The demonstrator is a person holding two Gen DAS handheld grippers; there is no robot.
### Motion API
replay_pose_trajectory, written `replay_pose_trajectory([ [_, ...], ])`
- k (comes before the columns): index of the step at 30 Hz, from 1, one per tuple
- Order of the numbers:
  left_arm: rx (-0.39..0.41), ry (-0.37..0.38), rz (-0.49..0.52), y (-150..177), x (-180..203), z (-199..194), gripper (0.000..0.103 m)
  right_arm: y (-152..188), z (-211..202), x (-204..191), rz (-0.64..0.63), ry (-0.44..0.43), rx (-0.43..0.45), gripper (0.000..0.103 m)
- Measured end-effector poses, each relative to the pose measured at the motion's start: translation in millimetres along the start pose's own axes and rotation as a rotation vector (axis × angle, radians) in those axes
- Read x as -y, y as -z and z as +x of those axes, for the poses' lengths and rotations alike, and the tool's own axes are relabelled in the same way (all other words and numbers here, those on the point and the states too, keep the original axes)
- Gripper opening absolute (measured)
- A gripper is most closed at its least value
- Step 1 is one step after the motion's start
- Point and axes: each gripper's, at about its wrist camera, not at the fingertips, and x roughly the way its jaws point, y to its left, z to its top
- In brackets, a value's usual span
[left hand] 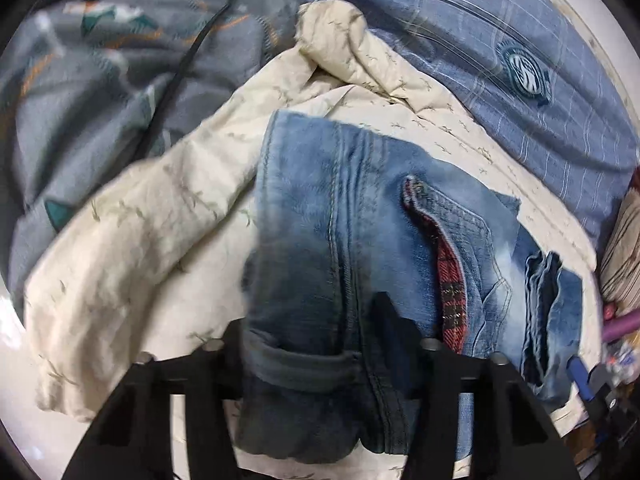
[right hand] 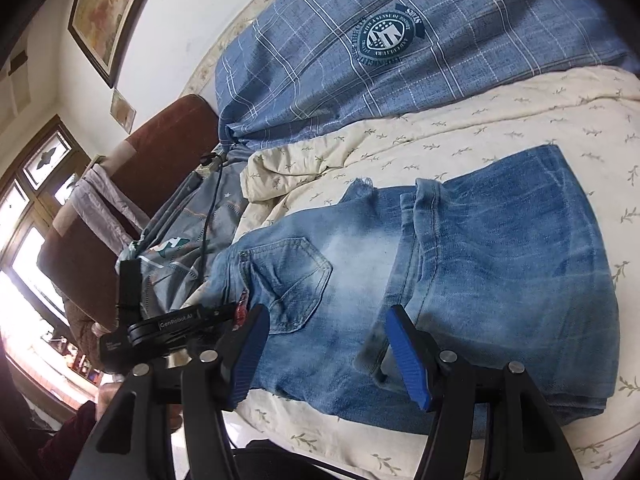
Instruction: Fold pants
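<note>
Faded blue jeans (left hand: 320, 216) lie partly folded on a cream quilt (left hand: 132, 248), with a red plaid pocket lining (left hand: 450, 280) showing. My left gripper (left hand: 320, 344) has its fingers around the waistband end, with denim bunched between them; the grip itself is hidden by cloth. In the right wrist view the jeans (right hand: 500, 272) lie flat with a back pocket (right hand: 296, 280) up. My right gripper (right hand: 326, 356) is open, its blue pads (right hand: 250, 360) apart just above the jeans' near edge. The left gripper's body (right hand: 172, 326) shows at the waistband on the left.
A blue plaid pillow with a round crest (right hand: 384, 40) lies behind the quilt (right hand: 480, 128). A grey patterned blanket (left hand: 100, 80) with a black cable (left hand: 188, 60) across it lies left. A brown headboard (right hand: 120, 200) and framed picture (right hand: 108, 4) stand beyond.
</note>
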Motion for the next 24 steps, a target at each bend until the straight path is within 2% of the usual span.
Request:
replay_pose_trajectory([
  [3, -0.002, -0.006, 0.009, -3, 3, -2, 0.043, -1, -1, 2, 0.004, 0.017, 0.010, 0.064],
  [7, -0.008, -0.010, -0.021, -5, 4, -1, 0.044, 0, -10, 10, 0.016, 0.043, 0.028, 0.064],
  [8, -0.009, -0.012, -0.031, -6, 4, 0, 0.047, -1, -13, 13, 0.025, 0.046, 0.034, 0.064],
  [10, -0.009, -0.018, -0.074, -7, 2, 2, 0.061, -2, -20, 21, 0.058, 0.039, 0.047, 0.064],
  [11, -0.013, -0.012, -0.101, -7, 0, 2, 0.075, -3, -22, 25, 0.072, 0.034, 0.052, 0.064],
  [12, -0.019, 0.004, -0.139, -6, -3, 4, 0.076, -4, -25, 28, 0.087, 0.029, 0.059, 0.064],
  [14, -0.013, 0.000, -0.153, -7, -4, 4, 0.076, -5, -31, 31, 0.095, 0.021, 0.073, 0.064],
  [16, 0.005, -0.034, -0.114, -7, 4, 2, 0.070, -5, -40, 33, 0.097, 0.018, 0.097, 0.064],
  [18, 0.021, -0.085, -0.052, -11, 15, -1, 0.045, -6, -46, 36, 0.110, 0.023, 0.114, 0.064],
  [21, 0.024, -0.088, -0.044, -16, 18, -5, 0.034, -7, -57, 43, 0.139, 0.011, 0.152, 0.064],
  [24, 0.069, -0.080, -0.011, -13, 19, -12, 0.032, -8, -66, 47, 0.128, 0.028, 0.173, 0.064],
])
